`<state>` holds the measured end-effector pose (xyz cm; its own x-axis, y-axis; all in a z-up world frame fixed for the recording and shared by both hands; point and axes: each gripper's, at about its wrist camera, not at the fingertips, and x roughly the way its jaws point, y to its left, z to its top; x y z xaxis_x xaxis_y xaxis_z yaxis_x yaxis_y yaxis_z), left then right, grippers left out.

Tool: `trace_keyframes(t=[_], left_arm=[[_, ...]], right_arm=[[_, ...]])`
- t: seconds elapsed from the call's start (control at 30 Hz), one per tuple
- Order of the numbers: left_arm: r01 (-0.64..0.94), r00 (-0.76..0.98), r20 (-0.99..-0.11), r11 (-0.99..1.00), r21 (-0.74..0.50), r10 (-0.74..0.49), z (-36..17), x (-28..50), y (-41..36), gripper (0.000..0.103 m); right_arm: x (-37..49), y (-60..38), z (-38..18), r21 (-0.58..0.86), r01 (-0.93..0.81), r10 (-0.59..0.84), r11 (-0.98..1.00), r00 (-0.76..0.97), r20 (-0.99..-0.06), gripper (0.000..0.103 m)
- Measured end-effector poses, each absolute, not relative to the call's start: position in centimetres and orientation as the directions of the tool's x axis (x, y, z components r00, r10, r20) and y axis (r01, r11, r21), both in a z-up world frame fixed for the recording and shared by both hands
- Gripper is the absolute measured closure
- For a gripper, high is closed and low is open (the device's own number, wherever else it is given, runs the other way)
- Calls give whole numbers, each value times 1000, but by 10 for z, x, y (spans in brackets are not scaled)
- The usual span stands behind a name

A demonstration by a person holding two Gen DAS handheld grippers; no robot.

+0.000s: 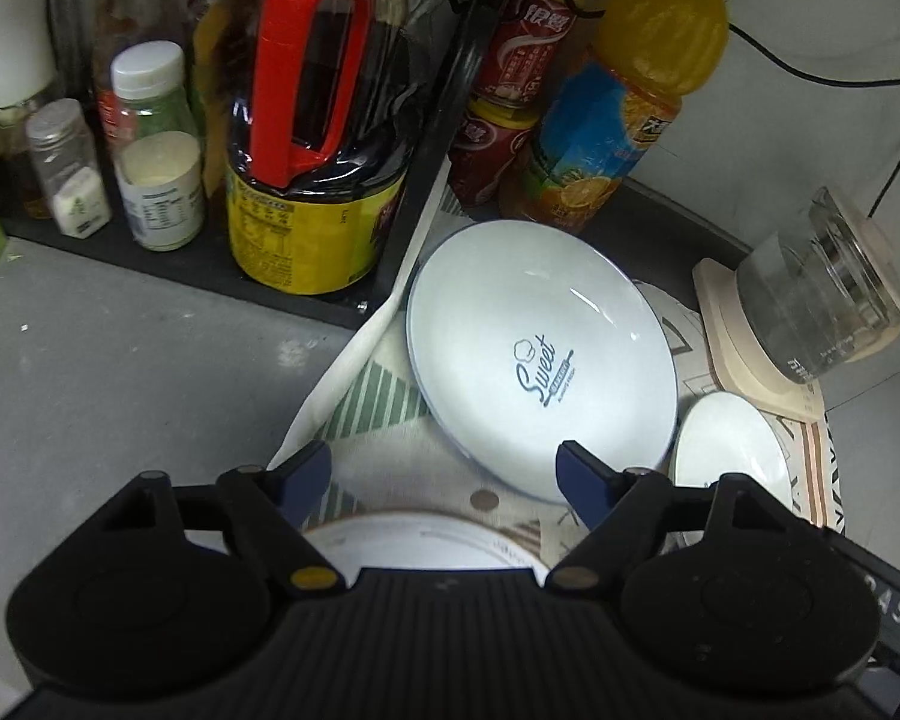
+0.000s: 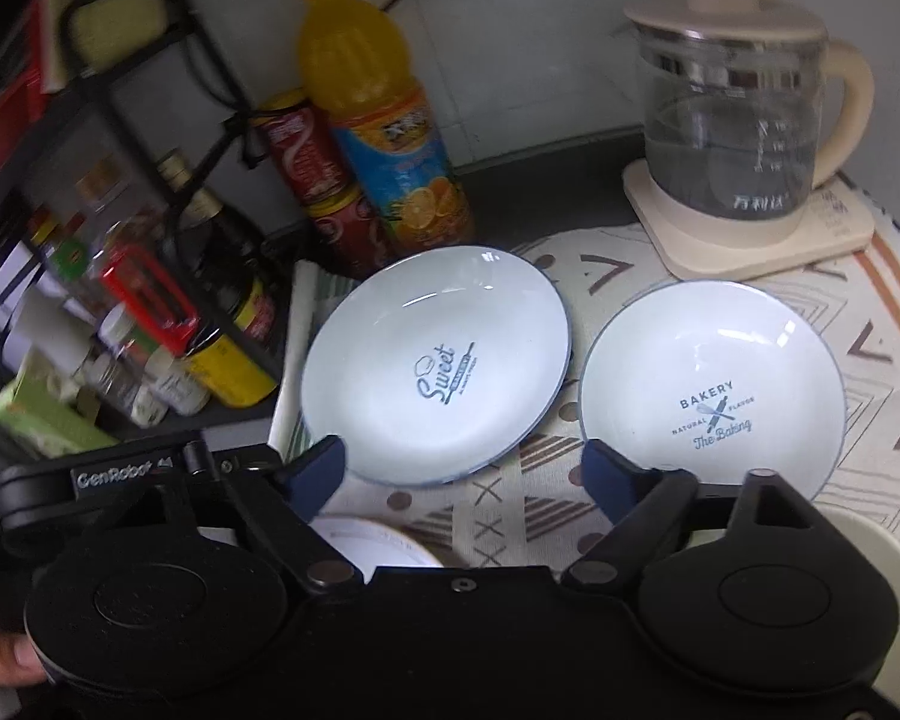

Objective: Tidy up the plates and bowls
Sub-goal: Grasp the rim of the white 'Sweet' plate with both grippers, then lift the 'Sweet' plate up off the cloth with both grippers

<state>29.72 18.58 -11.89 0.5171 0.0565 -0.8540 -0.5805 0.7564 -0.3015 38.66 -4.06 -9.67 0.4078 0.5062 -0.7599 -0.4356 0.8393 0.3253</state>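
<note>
Both sets of tongs stand spread with nothing between their dark blue tips. The left tongs point(image 1: 444, 483) hang above the patterned cloth point(image 1: 390, 450), their right tip over the near rim of the white shallow plate printed "Sweet" point(image 1: 540, 354), though I cannot tell if it touches. The right tongs point(image 2: 465, 480) hover over the same cloth point(image 2: 510, 510), left tip by the near edge of the "Sweet" plate point(image 2: 435, 363), right tip by the near-left rim of the white shallow plate printed "Bakery" point(image 2: 714, 390). The two plates lie side by side on the cloth, just apart. Under the left tongs, nearer still, sits a white dish with a brown rim line point(image 1: 426, 546), mostly hidden.

Far behind the plates stand an orange juice bottle point(image 2: 378, 120) and stacked red cans point(image 2: 324, 192). To the far right is a glass kettle with a cream lid and handle point(image 2: 744, 108) on its base. A black rack of condiment bottles point(image 1: 282, 120) fills the left of the grey worktop point(image 1: 120, 372).
</note>
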Motion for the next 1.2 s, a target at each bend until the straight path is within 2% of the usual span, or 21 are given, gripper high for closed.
trace_keyframes(t=[0.07, 0.13, 0.5, 0.57, 0.73, 1.03, 1.2], left_arm=[[-578, 516, -856, 753, -316, 36, -126, 304, 192, 30], [-581, 514, -857, 745, -327, 25, -133, 309, 200, 40], [-613, 475, -878, 692, -382, -63, -174, 331, 223, 62], [-614, 474, -877, 687, -388, -72, -179, 333, 223, 64], [-622, 475, -875, 666, -411, -97, -192, 336, 227, 72], [-619, 501, -859, 649, -442, -107, -206, 345, 230, 80], [-614, 520, -849, 649, -450, -96, -206, 349, 231, 81]], right_arm=[[394, -36, -103, 330, -405, 492, 852, 408, -769, 36], [400, -32, -109, 333, -373, 476, 866, 409, -779, 41], [420, -7, -152, 394, -217, 447, 893, 325, -833, 63], [422, -3, -160, 402, -192, 444, 895, 309, -841, 73], [427, 1, -171, 369, -142, 396, 918, 310, -864, 74], [437, -1, -199, 411, -52, 408, 910, 281, -869, 75], [443, 3, -201, 417, -62, 415, 907, 301, -859, 76]])
